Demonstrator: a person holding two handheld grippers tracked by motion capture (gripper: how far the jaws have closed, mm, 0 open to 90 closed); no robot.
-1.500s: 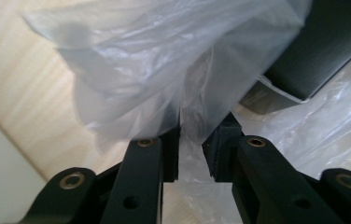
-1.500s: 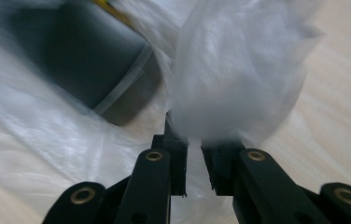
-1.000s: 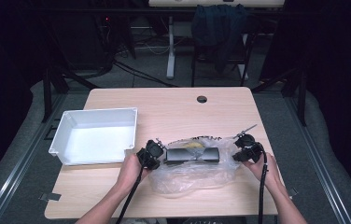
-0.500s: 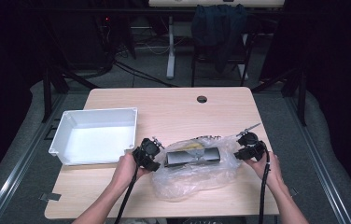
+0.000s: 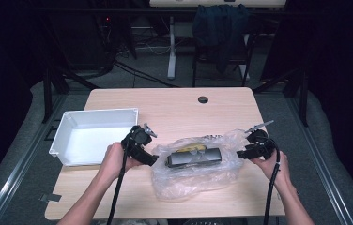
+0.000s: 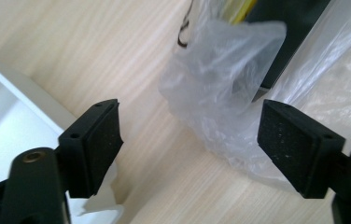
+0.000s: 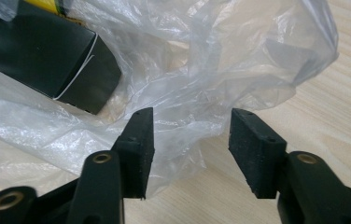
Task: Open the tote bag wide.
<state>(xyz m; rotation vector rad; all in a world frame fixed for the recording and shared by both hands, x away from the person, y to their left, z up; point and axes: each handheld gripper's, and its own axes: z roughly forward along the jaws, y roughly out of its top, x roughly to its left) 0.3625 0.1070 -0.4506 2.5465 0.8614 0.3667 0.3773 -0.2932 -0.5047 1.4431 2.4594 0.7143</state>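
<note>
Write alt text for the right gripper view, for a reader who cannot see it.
The right gripper, jaws open with nothing pinched, points at a crumpled clear plastic bag on a light wooden table. Inside the bag, upper left, lies a black box, with a yellow item at the top edge.

Looks like a lab/recording room: light wood desk [image 5: 174, 110] w/ cable hole near its far edge, dark surroundings, cables on grey floor [image 5: 156, 75], metal framing along both sides.
</note>
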